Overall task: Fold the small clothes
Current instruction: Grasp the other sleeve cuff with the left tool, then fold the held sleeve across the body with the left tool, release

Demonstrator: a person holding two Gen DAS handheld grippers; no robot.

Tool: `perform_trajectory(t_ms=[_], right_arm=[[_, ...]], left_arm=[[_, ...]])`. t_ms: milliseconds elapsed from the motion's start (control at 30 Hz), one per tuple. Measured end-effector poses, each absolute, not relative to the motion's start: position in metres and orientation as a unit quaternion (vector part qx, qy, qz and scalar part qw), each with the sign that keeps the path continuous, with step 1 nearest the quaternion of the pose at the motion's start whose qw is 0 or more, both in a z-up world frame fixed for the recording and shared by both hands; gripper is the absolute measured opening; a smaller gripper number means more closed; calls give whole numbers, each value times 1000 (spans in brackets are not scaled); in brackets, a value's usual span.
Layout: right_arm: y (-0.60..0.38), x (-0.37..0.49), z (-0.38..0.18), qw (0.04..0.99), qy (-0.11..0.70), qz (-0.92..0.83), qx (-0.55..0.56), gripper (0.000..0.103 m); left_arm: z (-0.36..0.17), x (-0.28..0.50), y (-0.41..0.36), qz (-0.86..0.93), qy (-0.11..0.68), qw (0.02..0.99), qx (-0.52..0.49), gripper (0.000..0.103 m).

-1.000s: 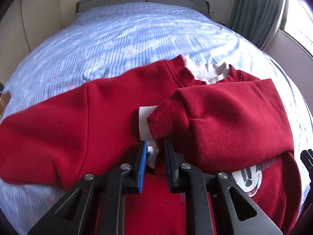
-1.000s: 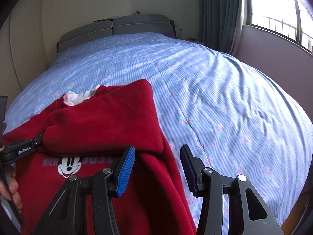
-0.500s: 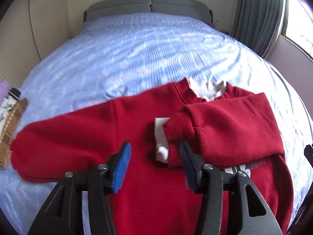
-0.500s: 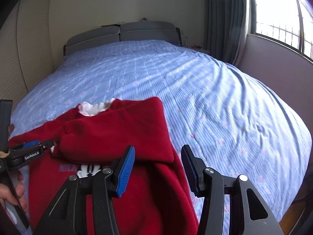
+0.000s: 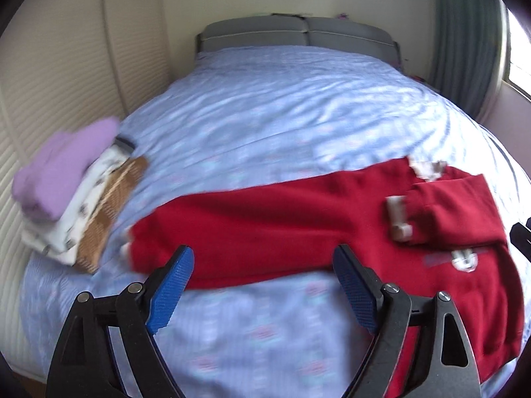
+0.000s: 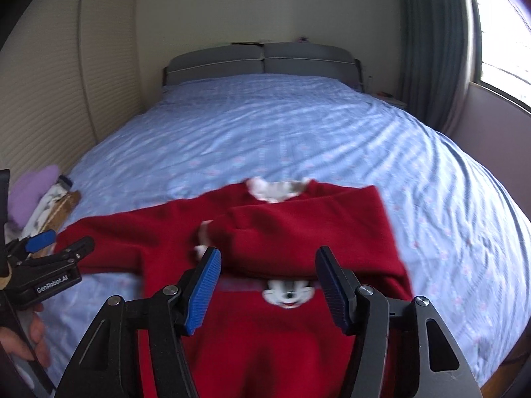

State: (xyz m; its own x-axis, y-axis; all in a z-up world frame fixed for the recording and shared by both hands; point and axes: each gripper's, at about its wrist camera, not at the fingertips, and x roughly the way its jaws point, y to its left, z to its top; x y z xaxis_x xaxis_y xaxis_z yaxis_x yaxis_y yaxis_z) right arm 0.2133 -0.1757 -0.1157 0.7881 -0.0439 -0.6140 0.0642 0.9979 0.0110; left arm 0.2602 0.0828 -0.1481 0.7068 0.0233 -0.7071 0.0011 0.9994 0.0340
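Observation:
A red sweater (image 5: 298,219) with a cartoon mouse print (image 6: 288,293) lies flat on the bed. Its right sleeve (image 6: 298,229) is folded across the chest, with its white cuff (image 5: 396,212) showing. Its left sleeve (image 5: 212,235) is stretched out to the left. My left gripper (image 5: 264,285) is open and empty, held above the near edge of the outstretched sleeve; it also shows in the right wrist view (image 6: 61,247). My right gripper (image 6: 267,283) is open and empty above the sweater's chest.
The bed has a blue patterned cover (image 6: 298,132) and a grey headboard (image 6: 262,61). A stack of folded clothes (image 5: 73,182), purple on top, sits at the bed's left edge by the wall. A curtain (image 6: 431,43) and window are on the right.
My left gripper let go of the folded sleeve's cuff, opened wide and moved back and to the left, toward the outstretched sleeve. My right gripper pulled back and stays open.

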Motion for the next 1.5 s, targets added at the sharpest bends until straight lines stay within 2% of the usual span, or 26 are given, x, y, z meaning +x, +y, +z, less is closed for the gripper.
perform_trajectory(t_ms=[133,467,667,833,1033,1167,1500], right_arm=[[-116,214,-119,945,328,9,4,59],[-10,226,-131,946,319,47,-28,59],[8,240,-144,941,334,45,-33,59],[13,246,-158,935,350,37,-39,59],[12,250,-167,931,361,31,-43,59],[11,251,-168,931,361,28,-47,59],[-1,244,-158,933,357,22,-36,59]], left_arm=[[-162,259,141,23,391,920,-30,84],[-201,278,236,29,398,911,-98,55],[-218,296,256,8,391,911,-128,45],[-230,305,268,-12,390,907,-159,29],[-238,309,274,-16,395,901,-179,23],[-237,303,279,-10,390,901,-190,7],[-205,289,267,-1,371,913,-168,5]])
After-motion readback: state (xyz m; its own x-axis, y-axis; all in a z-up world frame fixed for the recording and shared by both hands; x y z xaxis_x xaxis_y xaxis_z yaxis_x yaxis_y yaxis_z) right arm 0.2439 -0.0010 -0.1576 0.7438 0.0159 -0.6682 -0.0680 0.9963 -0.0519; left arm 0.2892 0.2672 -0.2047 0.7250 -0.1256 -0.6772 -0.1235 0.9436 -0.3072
